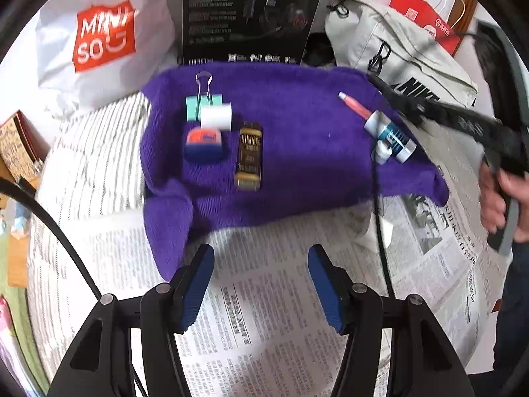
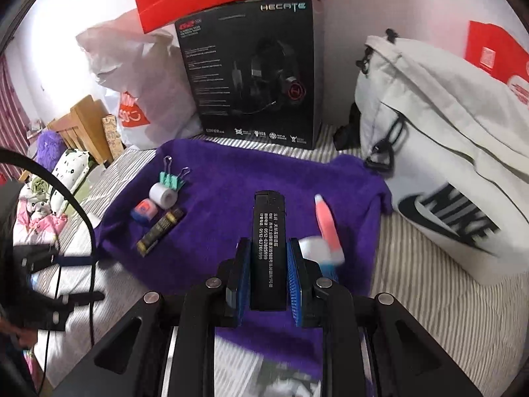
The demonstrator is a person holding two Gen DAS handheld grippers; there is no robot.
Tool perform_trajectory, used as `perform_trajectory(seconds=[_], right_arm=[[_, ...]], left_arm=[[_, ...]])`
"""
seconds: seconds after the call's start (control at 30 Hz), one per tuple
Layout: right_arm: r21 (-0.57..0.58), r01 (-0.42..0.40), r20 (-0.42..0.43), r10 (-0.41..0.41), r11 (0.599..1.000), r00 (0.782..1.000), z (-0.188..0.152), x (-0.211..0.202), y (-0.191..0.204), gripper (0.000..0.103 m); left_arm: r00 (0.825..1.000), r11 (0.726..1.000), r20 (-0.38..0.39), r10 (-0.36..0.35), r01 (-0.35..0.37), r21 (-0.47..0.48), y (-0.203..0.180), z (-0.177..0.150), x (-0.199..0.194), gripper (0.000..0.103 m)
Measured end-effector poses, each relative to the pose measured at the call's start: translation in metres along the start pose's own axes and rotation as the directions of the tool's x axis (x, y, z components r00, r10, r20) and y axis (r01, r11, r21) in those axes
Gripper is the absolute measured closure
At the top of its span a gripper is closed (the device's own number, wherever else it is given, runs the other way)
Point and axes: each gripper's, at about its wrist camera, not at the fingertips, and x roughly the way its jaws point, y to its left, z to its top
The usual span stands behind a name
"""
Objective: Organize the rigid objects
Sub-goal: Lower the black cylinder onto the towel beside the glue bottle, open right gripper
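Right gripper [image 2: 264,274] jaws clamped on black comb [image 2: 268,248], unplaced; left gripper [image 1: 261,284] jaws apart, empty; ahead, clip, tape, eraser, battery [image 1: 249,155] grouped on purple towel [image 1: 297,172].

A cloth [image 1: 297,165] lies spread on the bed [image 1: 99,165], with newspaper [image 1: 264,314] in front of it. On its left part sit a binder clip [image 1: 201,106], a tape roll [image 1: 216,117], an eraser [image 1: 203,144] and a small bottle [image 1: 249,155] close together; a tube [image 1: 380,125] lies well apart at the right edge. Behind the cloth stand a plastic bag [image 1: 99,39], a box [image 1: 251,16] and a backpack [image 1: 396,53], left to right.
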Motion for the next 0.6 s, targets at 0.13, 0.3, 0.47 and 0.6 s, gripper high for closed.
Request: perform_trajectory(seconds=[0.13, 0.3, 0.47, 0.6], right_arm=[[0.001, -0.001, -0.014, 0.001, 1.000, 1.000, 0.012, 0.022, -0.001, 0.081], [-0.015, 0.008, -0.047, -0.009, 1.000, 0.999, 0.021, 0.048, 0.001, 0.081], [-0.048, 0.043, -0.115, -0.049, 0.998, 0.992, 0.019, 0.080, 0.003, 0.081], [-0.070, 0.050, -0.133, -0.059, 0.996, 0.989, 0.017, 0.090, 0.007, 0.081]], left_arm=[[1.000, 1.000, -0.012, -0.017, 0.017, -0.021, 0.005, -0.008, 0.007, 0.046], [0.998, 0.997, -0.014, -0.054, 0.053, -0.062, 0.011, -0.015, 0.013, 0.046], [0.998, 0.996, -0.018, -0.063, 0.062, -0.058, 0.009, -0.022, 0.014, 0.045], [0.997, 0.995, -0.013, -0.070, 0.069, -0.067, 0.012, -0.024, 0.010, 0.043]])
